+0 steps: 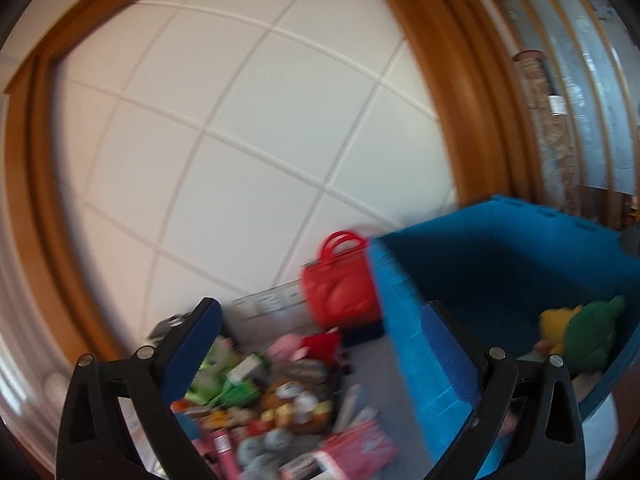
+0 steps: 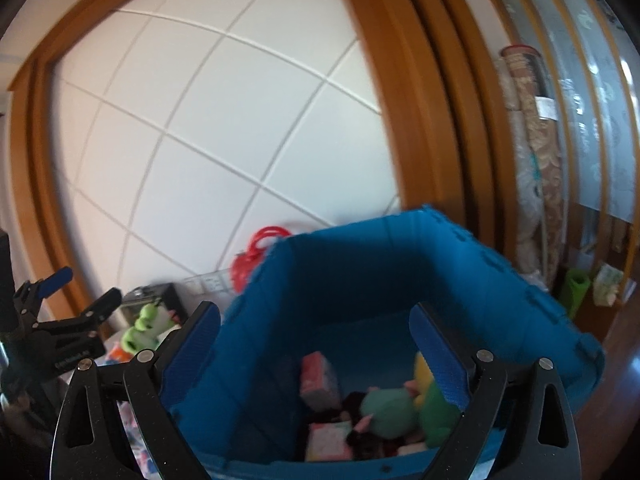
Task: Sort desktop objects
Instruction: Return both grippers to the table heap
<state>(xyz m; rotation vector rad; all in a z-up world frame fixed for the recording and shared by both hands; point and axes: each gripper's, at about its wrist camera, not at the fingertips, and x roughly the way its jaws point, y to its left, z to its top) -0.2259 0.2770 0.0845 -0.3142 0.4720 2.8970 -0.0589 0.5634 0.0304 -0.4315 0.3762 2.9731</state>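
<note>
A blue bin (image 1: 480, 280) stands at the right in the left wrist view; a green and yellow plush (image 1: 580, 336) lies in it. A blurred pile of small toys and packets (image 1: 280, 400) lies left of the bin. My left gripper (image 1: 320, 344) is open and empty above that pile. In the right wrist view my right gripper (image 2: 316, 340) is open and empty over the blue bin (image 2: 400, 264), which holds a green plush (image 2: 392, 404), a pink box (image 2: 318, 380) and other items. The left gripper (image 2: 60, 320) shows at the far left there.
A red toy handbag (image 1: 340, 292) stands behind the pile against the white tiled wall (image 1: 240, 120). A wooden frame (image 1: 448, 80) borders the wall. Rolled fabrics (image 2: 532, 160) lean at the right. A green frog toy (image 2: 140, 328) lies left of the bin.
</note>
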